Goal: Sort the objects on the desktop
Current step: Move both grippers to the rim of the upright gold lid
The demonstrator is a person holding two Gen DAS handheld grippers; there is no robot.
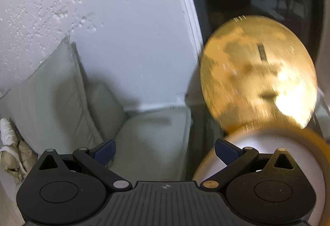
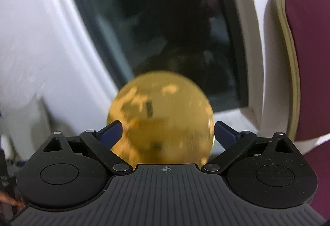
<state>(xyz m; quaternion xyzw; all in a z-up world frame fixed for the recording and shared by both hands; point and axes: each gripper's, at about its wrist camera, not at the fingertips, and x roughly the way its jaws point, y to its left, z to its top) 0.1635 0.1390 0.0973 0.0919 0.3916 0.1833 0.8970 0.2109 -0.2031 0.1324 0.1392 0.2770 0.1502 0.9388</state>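
- While the right gripper [image 2: 167,133] points toward a dark window [image 2: 165,36], its blue fingertips [image 2: 111,133] sit spread wide on either side of a golden ball [image 2: 163,120], and the ball fills the gap between them; whether the pads actually press its sides is hard to tell through the blur.
- Seen from the left wrist, the same golden ball [image 1: 257,73] hangs in the air to the right of the left gripper [image 1: 165,151], above a pale rounded object with an amber rim [image 1: 288,143]; what that object is I cannot tell.
- Fingers of the left gripper stand wide apart with nothing between them, the right fingertip [image 1: 224,149] overlapping the pale object in view.
- Beyond the left gripper lies a grey-green sofa [image 1: 152,139] with a back cushion [image 1: 53,98] against a scuffed white wall [image 1: 123,30].
- At the right edge of the right wrist view stands a chair with a maroon back [image 2: 309,50] and a beige frame.
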